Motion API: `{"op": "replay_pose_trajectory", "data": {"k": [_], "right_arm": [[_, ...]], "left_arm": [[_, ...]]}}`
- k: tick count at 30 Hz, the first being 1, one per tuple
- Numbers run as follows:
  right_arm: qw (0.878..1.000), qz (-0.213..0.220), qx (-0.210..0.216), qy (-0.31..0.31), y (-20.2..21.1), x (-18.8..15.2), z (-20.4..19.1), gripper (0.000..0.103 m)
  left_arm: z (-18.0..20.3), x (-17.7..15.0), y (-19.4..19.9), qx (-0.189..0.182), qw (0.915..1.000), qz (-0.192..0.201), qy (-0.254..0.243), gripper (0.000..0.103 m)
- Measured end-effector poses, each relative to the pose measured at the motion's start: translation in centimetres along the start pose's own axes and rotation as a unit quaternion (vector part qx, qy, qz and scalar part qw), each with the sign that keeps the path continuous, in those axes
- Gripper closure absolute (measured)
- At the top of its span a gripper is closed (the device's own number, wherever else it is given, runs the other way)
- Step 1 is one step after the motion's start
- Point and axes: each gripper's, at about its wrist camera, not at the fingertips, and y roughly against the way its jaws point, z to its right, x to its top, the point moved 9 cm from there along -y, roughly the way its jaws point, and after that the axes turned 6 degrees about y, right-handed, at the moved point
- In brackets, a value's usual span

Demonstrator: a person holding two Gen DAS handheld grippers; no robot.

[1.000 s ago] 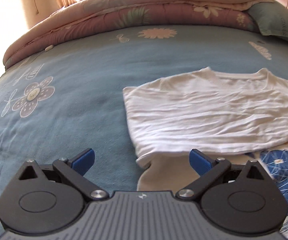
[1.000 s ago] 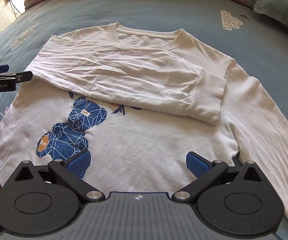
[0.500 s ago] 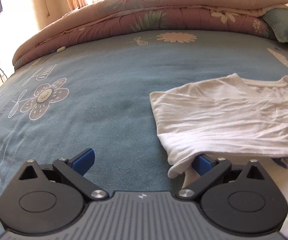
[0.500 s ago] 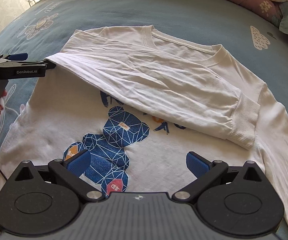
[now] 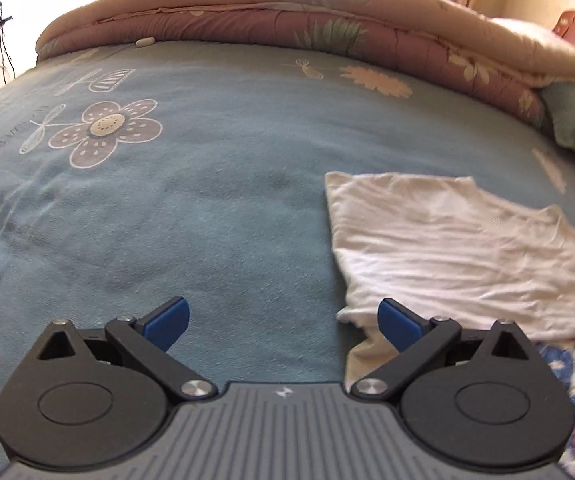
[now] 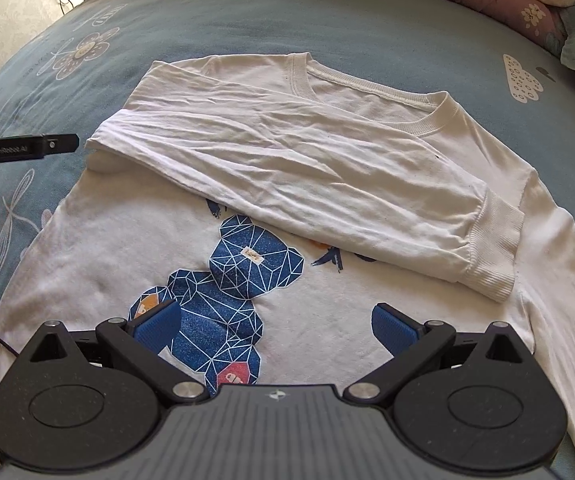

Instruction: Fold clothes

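While your white sweatshirt (image 6: 307, 184) is lying flat on the blue flowered bedsheet (image 5: 215, 168), one sleeve (image 6: 327, 184) is lying folded across its chest. Your left gripper (image 5: 283, 320) and right gripper (image 6: 273, 324) are both hovering with jaws apart, gripping nothing. A folded quilt (image 5: 307, 12) is lying along the far edge.

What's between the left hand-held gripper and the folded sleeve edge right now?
Only bare blue bedsheet: in the right wrist view, the left hand-held gripper sits just short of the folded sleeve.
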Motion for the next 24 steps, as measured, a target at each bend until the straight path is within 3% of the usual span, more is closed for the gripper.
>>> {"op": "replay_pose_trajectory", "data": {"k": [4,9,14,20,24], "right_arm": [[1.0,0.002,0.002,-0.011,-0.9,0.0,0.6,0.0],[0.999,-0.005,0.004,-0.04,-2.0,-0.9,1.1,0.0],[1.0,-0.001,-0.001,-0.029,-2.4,-1.7,1.2,0.0],[0.999,0.018,-0.03,0.012,-2.8,-2.2,0.7,0.0],[0.999,0.031,-0.041,0.009,-2.8,-2.3,0.7,0.0]], "left_arm": [[3.8,2.1,-0.3,-0.095,0.9952,0.004,0.023,0.003],[8.6,1.2,-3.0,-0.16,0.9861,-0.045,0.01,0.003],[7.5,-2.1,-5.1,-0.12,0.9881,-0.095,-0.011,0.005],[8.1,1.7,-4.7,-0.137,0.9885,-0.061,-0.022,0.005],[8.8,3.9,-8.3,-0.131,0.9891,-0.059,-0.032,0.005]]}}
